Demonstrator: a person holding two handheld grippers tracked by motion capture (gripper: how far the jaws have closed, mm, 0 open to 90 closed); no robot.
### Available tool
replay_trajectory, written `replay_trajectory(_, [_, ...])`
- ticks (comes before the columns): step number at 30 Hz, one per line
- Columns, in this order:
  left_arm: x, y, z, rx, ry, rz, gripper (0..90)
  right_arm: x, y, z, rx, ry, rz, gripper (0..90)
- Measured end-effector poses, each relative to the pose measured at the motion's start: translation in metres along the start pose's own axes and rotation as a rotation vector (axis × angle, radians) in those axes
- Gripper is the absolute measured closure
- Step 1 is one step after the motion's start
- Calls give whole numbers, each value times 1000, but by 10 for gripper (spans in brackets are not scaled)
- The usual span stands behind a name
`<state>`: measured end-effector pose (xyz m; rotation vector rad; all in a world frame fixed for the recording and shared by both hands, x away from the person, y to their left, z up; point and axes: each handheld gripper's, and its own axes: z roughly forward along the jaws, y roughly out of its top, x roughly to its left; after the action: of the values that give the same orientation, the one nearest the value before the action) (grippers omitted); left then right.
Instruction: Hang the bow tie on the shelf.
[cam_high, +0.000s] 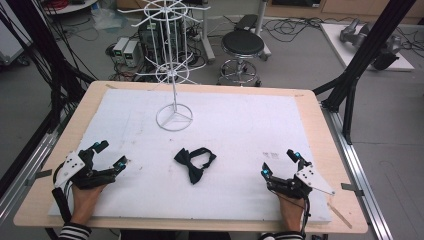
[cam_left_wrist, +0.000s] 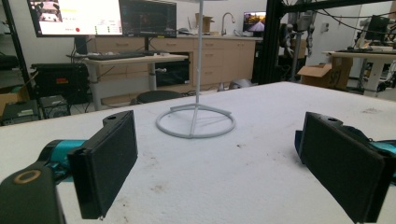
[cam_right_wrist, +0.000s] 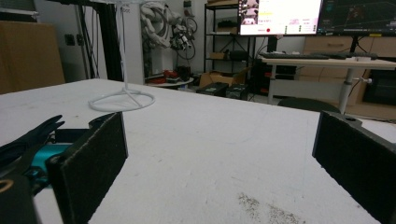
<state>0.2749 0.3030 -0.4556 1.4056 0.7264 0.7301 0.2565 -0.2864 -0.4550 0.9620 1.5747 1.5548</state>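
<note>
right tool (cam_right_wrist: 219, 154) jaws wide apart; white stand (cam_right_wrist: 122, 99) beyond; dark strap (cam_right_wrist: 32, 135), perhaps.

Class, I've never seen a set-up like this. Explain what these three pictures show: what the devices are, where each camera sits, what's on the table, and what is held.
A person sits at a table with a hand-held gripper in each hand: left gripper, right gripper. One camera looks down from above; the others ride on each gripper, looking along its black fingers. On the white surface lie a black bow tie and a white wire rack. Both grippers are open and hold nothing.
</note>
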Motion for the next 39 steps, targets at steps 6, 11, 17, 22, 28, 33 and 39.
replay_trajectory(6, [0, 0, 0, -2, 0, -1, 119, -1, 0, 0, -1, 1, -2, 23])
replay_trajectory(11, [0, 0, 0, 3, 1, -2, 120, 0, 0, 0, -2, 0, -1, 22])
replay_trajectory(17, [0, 0, 0, -3, 2, 2, 123, 0, 0, 0, 0, -1, -1, 22])
replay_trajectory(22, [1, 0, 0, 5, -5, -3, 123, 0, 0, 1, 0, -3, -8, 23])
replay_trajectory(28, [2, 2, 1, 29, 7, -10, 123, 1, 0, 1, 5, -1, -5, 22])
replay_trajectory(33, [3, 5, 3, 58, 3, -13, 123, 1, 0, 1, 4, 0, -4, 23])
replay_trajectory(39, [-2, 20, 10, 110, -21, 27, 123, 1, 0, 1, 3, -2, -5, 23])
